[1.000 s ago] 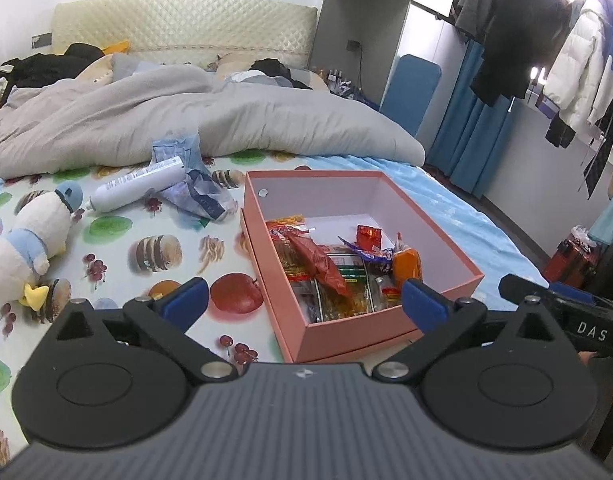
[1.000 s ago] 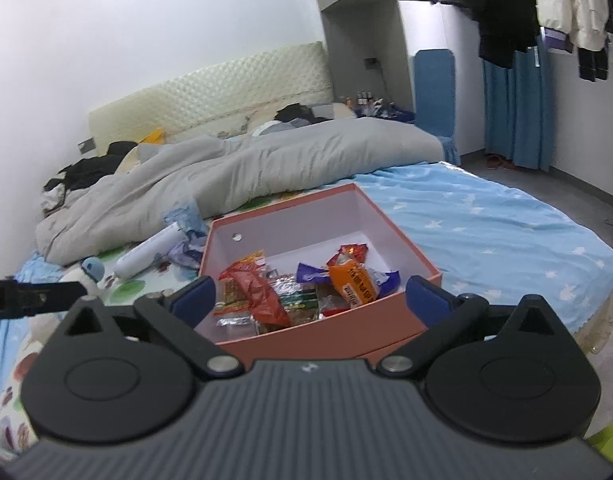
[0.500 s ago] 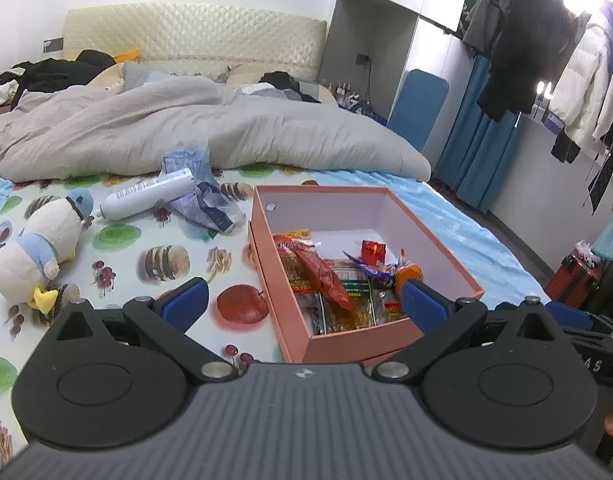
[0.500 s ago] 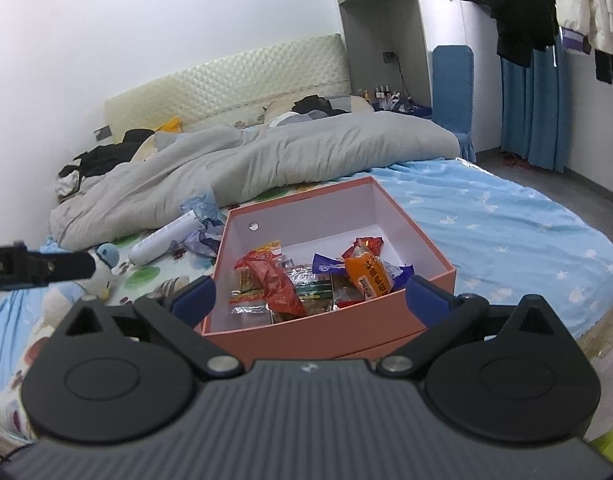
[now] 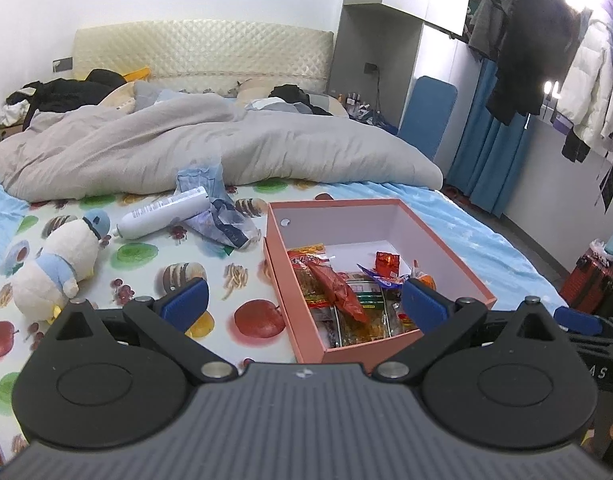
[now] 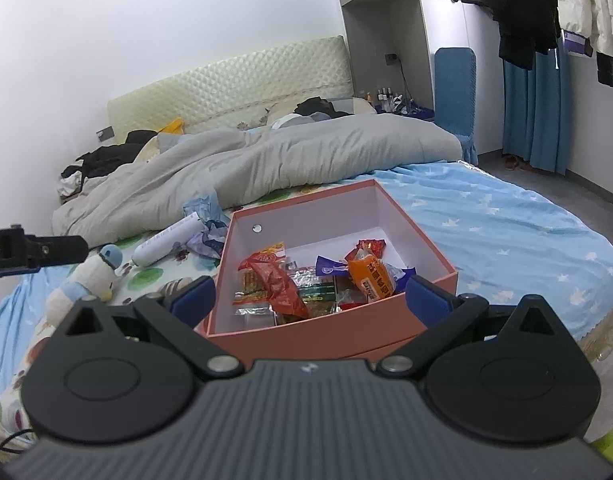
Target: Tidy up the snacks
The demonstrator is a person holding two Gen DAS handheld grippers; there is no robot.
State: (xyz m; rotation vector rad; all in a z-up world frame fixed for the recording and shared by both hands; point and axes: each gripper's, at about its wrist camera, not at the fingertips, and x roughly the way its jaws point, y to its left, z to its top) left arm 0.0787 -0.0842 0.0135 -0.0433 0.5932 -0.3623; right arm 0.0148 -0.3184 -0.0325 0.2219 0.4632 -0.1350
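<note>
A pink open box sits on the bed and holds several snack packets, among them a red one and an orange one. The box also shows in the right wrist view. My left gripper is open and empty, held back from the box's near left corner. My right gripper is open and empty, held in front of the box's near wall. The left gripper's body shows at the left edge of the right wrist view.
A plush penguin, a white tube and crumpled blue wrapping lie on the fruit-print sheet left of the box. A grey duvet lies behind. Hanging clothes and a red suitcase are at right.
Both grippers have pulled back and risen a little from the box, so it looks smaller and farther. Both stay open and empty.
</note>
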